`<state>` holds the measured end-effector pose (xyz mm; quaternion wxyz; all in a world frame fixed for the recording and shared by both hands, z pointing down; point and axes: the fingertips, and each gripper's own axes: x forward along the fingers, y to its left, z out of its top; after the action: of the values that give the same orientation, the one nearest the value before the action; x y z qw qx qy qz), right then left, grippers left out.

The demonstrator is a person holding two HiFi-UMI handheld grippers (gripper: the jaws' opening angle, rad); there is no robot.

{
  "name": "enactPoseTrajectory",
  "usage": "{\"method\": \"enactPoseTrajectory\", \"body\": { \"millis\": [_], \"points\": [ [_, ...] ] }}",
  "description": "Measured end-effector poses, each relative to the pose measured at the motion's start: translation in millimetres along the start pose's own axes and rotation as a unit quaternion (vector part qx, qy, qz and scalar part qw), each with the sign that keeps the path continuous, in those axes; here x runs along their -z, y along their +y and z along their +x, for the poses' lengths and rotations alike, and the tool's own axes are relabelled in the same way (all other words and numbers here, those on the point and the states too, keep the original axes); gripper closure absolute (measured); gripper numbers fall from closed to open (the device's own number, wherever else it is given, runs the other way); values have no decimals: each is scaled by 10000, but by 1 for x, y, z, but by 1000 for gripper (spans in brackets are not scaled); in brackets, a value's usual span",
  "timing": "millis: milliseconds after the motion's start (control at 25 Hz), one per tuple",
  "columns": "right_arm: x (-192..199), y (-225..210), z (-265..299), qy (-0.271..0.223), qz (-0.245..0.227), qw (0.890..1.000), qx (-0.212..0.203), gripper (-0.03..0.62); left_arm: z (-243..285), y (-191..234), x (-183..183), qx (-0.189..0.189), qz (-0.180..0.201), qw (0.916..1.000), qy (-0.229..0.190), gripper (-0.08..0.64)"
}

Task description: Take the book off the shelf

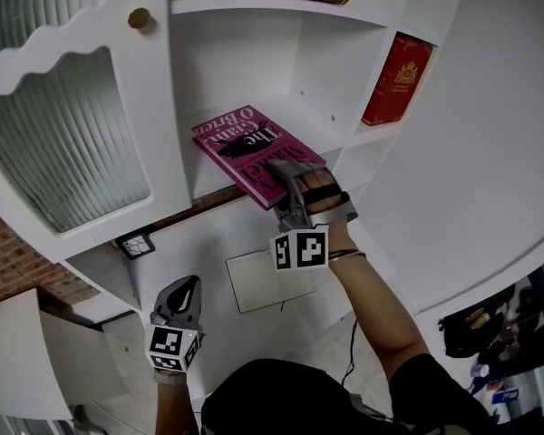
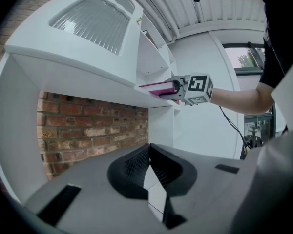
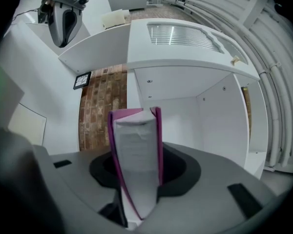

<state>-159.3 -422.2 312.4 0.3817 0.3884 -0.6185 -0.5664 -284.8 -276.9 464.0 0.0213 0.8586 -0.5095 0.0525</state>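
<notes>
Nearest, the left gripper (image 1: 185, 295) hangs low below the shelf (image 1: 208, 178) with its jaws closed together on nothing. Higher up, the right gripper (image 1: 295, 178) is clamped on the near end of the pink book (image 1: 245, 143), page edges facing it between the jaws. The book lies flat, that end jutting past the shelf's front edge and its long axis slanting back and left into the compartment; "The" and "O'Brien" read upside down from the head view, while lettering on the upright red book (image 1: 397, 78) beyond is too small to read.
</notes>
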Motion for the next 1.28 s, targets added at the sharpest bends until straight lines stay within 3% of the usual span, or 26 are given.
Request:
{"method": "enactPoseTrajectory", "body": {
  "millis": [640, 1280],
  "points": [
    [40, 9, -61, 179, -75, 9997, 168, 441, 11, -60, 1, 311, 50, 9995, 84, 551],
    [104, 12, -133, 633, 500, 9960, 396, 445, 43, -127, -3, 935, 194, 9953, 150, 551]
  ]
}}
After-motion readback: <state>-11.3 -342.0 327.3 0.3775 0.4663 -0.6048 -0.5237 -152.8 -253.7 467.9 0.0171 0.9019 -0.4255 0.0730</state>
